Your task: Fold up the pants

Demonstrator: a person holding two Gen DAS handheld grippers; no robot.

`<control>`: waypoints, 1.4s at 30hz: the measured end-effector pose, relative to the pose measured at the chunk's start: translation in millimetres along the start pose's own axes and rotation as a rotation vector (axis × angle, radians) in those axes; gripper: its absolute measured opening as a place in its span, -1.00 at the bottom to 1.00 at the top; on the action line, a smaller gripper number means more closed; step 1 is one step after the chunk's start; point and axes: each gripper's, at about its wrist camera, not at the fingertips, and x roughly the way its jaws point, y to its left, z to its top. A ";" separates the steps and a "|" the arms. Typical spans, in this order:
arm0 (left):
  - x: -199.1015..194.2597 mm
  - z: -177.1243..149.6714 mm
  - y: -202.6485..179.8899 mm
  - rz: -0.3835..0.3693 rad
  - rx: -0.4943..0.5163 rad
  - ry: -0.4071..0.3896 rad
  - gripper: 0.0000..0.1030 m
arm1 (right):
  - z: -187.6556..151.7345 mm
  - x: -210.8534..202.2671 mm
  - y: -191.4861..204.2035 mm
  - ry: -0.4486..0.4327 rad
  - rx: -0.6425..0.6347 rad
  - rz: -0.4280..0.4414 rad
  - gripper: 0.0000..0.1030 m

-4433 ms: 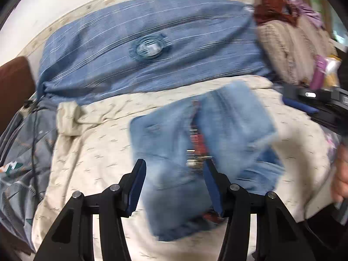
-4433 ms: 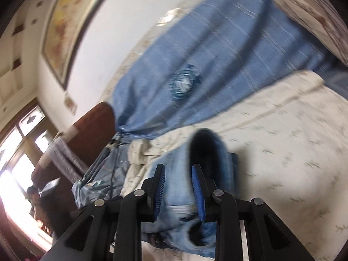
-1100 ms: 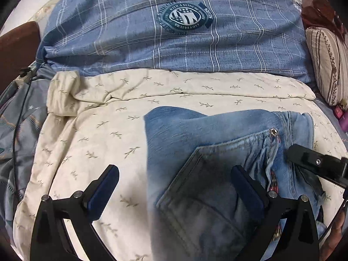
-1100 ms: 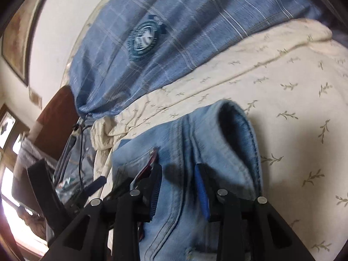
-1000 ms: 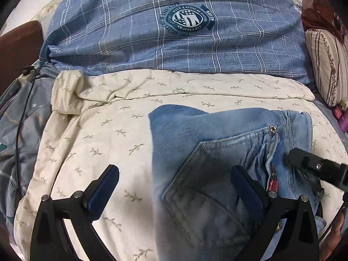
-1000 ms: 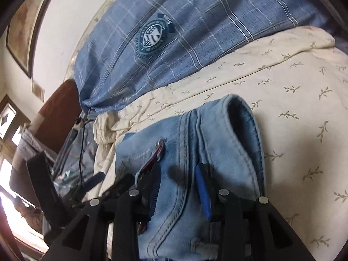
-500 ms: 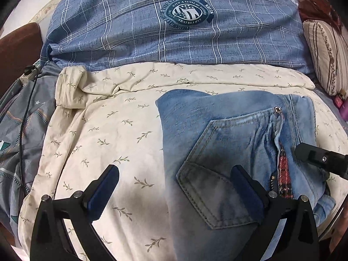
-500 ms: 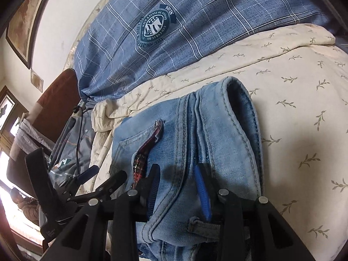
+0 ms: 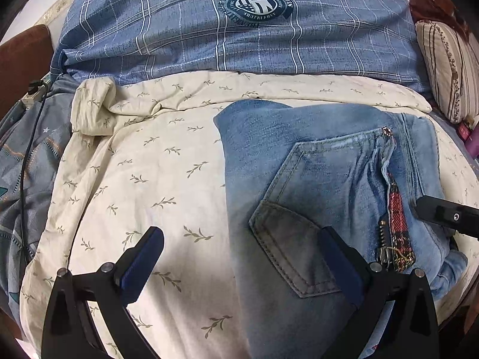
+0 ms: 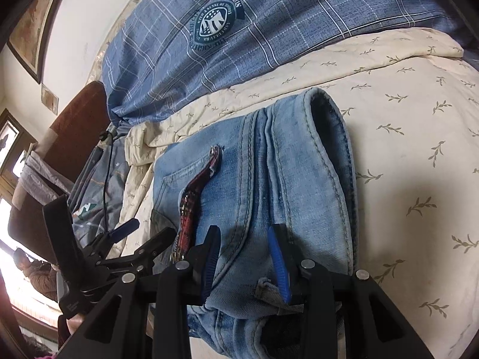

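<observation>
The light blue jeans [image 9: 323,167] lie folded into a compact bundle on the cream leaf-print bedspread [image 9: 149,173], back pocket up, with a red plaid strap along the right side. My left gripper [image 9: 242,257] is wide open just above the bundle's near left edge and holds nothing. In the right wrist view the jeans [image 10: 269,164] show their rolled waistband. My right gripper [image 10: 244,254] hovers over the near end with its jaws partly apart around a fold of denim; the pads do not visibly pinch it. The left gripper [image 10: 128,233] shows at lower left.
A blue plaid quilt [image 9: 239,30] with a round emblem lies across the back of the bed. A striped pillow [image 9: 449,68] is at the right. A grey blanket with a black cable [image 9: 27,155] hangs at the left, by a brown headboard [image 9: 21,59].
Both grippers have drawn back from the jeans. The right gripper's jaws have widened slightly over the denim. The bundle stays put on the bedspread.
</observation>
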 end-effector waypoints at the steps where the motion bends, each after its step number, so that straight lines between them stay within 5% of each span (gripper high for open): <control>1: 0.2 -0.5 -0.4 0.000 0.002 0.000 1.00 | -0.4 -0.2 0.1 0.002 -0.005 -0.001 -0.27; 25: -6.3 -22.1 20.9 -0.060 -0.096 0.076 1.00 | -13.8 -21.1 -3.9 0.035 -0.085 0.027 -0.27; 28: -19.6 -26.9 30.9 -0.042 -0.121 0.027 1.00 | -15.0 -32.2 -8.8 0.022 -0.069 0.032 -0.17; 29: -27.6 -27.8 36.6 -0.043 -0.133 -0.012 1.00 | -14.7 -36.2 -11.4 0.015 -0.061 0.030 0.03; 34: -39.7 -24.6 65.6 -0.029 -0.181 -0.093 1.00 | -10.0 -63.9 -31.8 -0.077 0.009 0.027 0.13; 42: -6.6 -27.8 76.1 -0.207 -0.244 0.040 1.00 | -4.2 -57.2 -61.0 -0.038 0.166 0.019 0.16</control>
